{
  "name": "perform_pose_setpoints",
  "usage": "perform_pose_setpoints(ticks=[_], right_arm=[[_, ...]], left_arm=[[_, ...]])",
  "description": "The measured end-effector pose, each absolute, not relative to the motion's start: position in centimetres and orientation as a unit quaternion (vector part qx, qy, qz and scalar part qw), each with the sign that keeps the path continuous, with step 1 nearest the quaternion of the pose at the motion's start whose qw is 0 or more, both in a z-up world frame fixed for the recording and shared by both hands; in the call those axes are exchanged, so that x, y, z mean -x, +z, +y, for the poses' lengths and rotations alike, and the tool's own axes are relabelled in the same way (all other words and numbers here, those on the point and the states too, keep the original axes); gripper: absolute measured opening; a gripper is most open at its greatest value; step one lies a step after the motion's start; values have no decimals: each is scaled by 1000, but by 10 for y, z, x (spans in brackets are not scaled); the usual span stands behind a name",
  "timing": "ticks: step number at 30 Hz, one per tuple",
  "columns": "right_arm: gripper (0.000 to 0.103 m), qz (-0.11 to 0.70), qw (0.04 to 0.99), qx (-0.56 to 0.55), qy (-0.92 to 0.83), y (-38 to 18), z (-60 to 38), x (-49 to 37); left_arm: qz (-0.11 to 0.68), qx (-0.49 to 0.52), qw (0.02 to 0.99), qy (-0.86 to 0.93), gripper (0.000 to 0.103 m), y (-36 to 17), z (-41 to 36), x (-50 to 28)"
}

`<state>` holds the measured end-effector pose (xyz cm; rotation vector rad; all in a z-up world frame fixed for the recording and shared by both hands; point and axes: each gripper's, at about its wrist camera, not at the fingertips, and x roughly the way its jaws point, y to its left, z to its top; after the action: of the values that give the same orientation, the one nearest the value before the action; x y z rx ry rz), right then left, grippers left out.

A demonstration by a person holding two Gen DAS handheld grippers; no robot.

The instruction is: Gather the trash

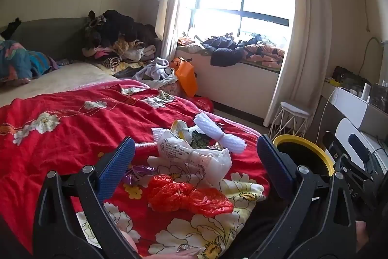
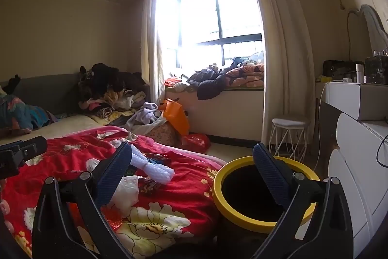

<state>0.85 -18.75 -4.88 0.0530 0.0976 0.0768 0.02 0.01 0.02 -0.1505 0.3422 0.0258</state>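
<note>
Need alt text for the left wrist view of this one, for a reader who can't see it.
The open left gripper frames a pile of trash on a red floral quilt: a crumpled red bag, a white printed bag and a white foam roll. A yellow-rimmed bin stands beside the bed at right.

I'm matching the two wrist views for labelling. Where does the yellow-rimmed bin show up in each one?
Left wrist view: the yellow-rimmed bin sits at right of centre, partly behind the gripper's right finger.
Right wrist view: the bin is low and right of centre, beside the bed's edge.
Shared landmark: the white foam netting bundle on the red quilt.
</note>
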Motion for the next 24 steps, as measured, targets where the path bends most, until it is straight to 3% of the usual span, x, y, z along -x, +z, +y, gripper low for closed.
perform_pose_setpoints(ticks=[24], right_arm=[[97,48,998,-25,41,-50,-188,-9]], left_arm=[[167,73,983,13,93,3,3,1]])
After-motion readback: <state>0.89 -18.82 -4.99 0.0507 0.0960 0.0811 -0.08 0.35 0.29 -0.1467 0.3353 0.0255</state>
